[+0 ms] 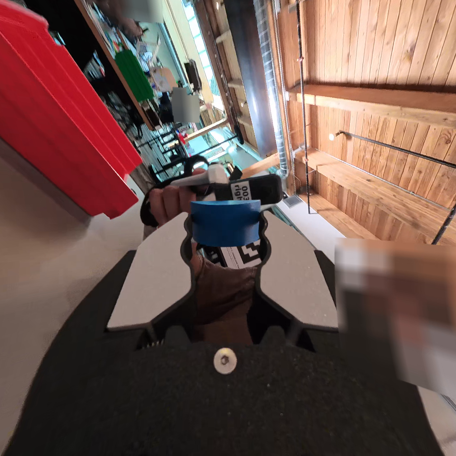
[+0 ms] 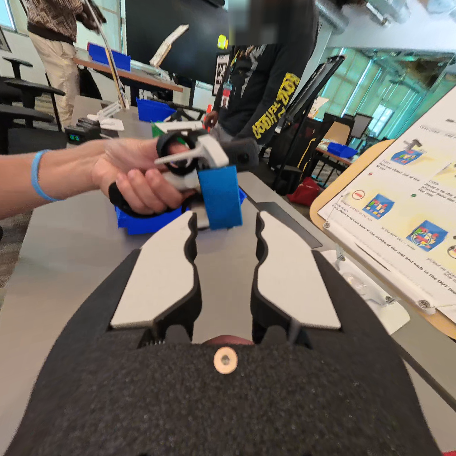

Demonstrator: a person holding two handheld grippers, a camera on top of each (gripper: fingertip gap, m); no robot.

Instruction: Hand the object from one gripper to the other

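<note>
blue half-round block (image 1: 225, 225), smooth, matte

The right gripper (image 2: 225, 222) stands empty, jaws apart, over the grey table (image 2: 61, 246). Just beyond, the left gripper (image 2: 209, 195) grips a blue block (image 2: 220, 197). A blue bin (image 2: 138, 223) sits behind.

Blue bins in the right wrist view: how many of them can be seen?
4. One bin under the left gripper, one farther along the grey table, one on the far table, one at right. Others may be hidden.
</note>
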